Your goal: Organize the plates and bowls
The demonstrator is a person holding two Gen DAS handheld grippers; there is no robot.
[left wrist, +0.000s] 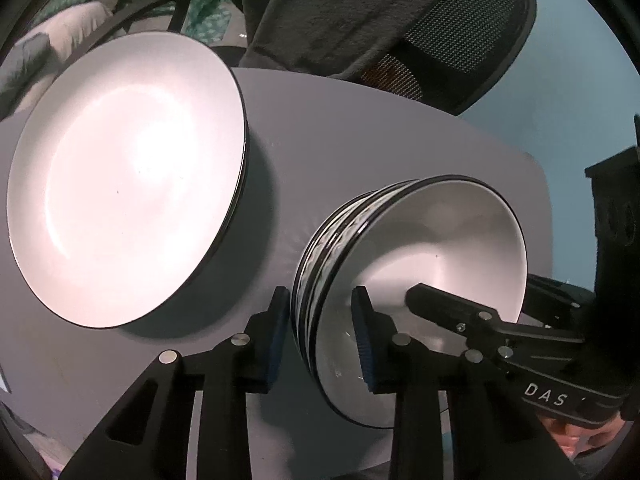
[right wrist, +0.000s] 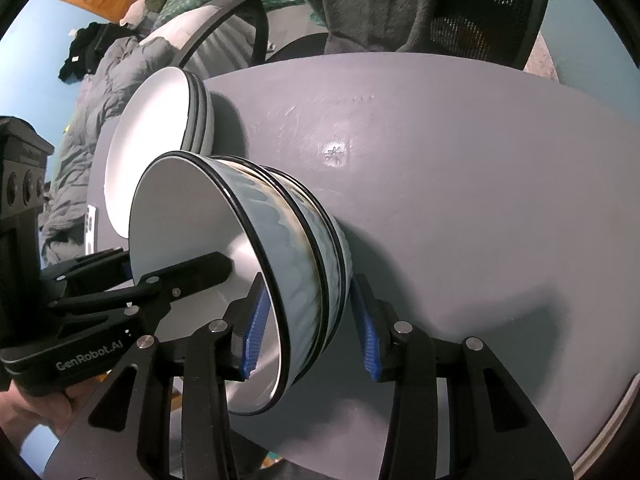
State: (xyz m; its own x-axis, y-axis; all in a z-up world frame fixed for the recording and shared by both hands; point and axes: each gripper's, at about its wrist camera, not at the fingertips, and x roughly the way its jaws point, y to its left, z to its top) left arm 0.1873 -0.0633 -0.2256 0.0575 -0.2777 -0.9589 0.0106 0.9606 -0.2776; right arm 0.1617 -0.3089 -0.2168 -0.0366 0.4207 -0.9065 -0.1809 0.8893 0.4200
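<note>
The plates (left wrist: 124, 176) sit stacked at the left of the grey table (left wrist: 360, 136), white inside with thin black rims, nothing touching them. Just to their right stands the stack of bowls (left wrist: 420, 264), three nested by the look of it, pale blue patterned walls and black rims, white inside. The left gripper (left wrist: 322, 334) straddles the near-left side of that stack, one blue pad outside the walls and the other inside the top bowl; there is a sliver of space beside each pad, so I cannot tell whether it is actually pinching the rims. The right gripper (right wrist: 310, 322) does the same on the opposite side, one pad in the top bowl, the other outside near the lowest bowl's wall, and again I cannot tell if it presses. Behind the table a mesh office chair (left wrist: 472, 40) has a dark grey blanket (left wrist: 344, 12) draped over it.
</note>
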